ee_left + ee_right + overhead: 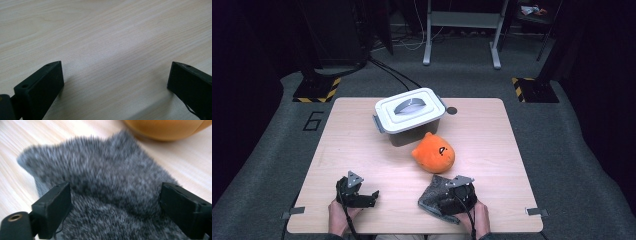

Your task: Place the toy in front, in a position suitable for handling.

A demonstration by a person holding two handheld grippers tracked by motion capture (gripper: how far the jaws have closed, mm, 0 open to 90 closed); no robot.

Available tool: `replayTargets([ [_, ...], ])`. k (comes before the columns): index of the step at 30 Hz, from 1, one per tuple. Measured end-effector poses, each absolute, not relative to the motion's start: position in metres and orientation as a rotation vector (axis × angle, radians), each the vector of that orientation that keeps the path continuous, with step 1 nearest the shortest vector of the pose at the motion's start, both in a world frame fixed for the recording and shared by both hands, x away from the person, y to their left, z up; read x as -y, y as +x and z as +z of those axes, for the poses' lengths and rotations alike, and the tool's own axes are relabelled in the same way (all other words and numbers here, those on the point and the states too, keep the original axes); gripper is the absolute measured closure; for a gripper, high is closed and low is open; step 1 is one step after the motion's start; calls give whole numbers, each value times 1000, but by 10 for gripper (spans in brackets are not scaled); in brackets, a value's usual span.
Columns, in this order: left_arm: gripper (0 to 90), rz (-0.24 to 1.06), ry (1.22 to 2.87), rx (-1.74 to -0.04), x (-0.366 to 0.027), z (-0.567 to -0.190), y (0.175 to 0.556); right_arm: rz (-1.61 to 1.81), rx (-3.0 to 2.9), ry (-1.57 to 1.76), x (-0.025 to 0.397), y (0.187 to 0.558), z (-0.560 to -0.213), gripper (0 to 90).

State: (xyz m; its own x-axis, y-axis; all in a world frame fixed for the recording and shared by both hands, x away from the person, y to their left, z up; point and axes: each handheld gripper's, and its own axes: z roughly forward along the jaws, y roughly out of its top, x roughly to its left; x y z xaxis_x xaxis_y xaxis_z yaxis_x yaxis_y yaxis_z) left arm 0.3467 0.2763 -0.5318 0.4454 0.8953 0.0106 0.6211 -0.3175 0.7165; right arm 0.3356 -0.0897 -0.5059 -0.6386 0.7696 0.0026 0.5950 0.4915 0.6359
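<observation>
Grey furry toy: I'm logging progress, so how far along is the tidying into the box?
Nothing looks done: the white box has its lid on, and the orange plush lies on the table. In hand: the right tongs straddle the grey furry toy, jaws open. The left tongs are open over bare wood. Grasping, opening and loading remain.

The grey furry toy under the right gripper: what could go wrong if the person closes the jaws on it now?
1. The right gripper has its jaws wide open over the grey furry toy; closing here may pinch only fur, so the toy could slip when lifted.
2. The orange plush toy lies just beyond it and could get nudged.
3. The white box has its lid on, so nothing can go inside yet.
</observation>
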Motion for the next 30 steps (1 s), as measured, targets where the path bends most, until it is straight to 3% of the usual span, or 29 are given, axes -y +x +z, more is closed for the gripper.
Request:
replayTargets([
  [3,2,547,2052,-1266,-276,-532,347,868,-2463,1159,91,333,-514,199],
  [20,2,547,2052,-1266,-276,-532,347,904,-2498,1091,115,330,-508,704],
  [30,3,548,2039,-1275,-276,-532,346,946,-2469,1125,129,324,-502,744],
])
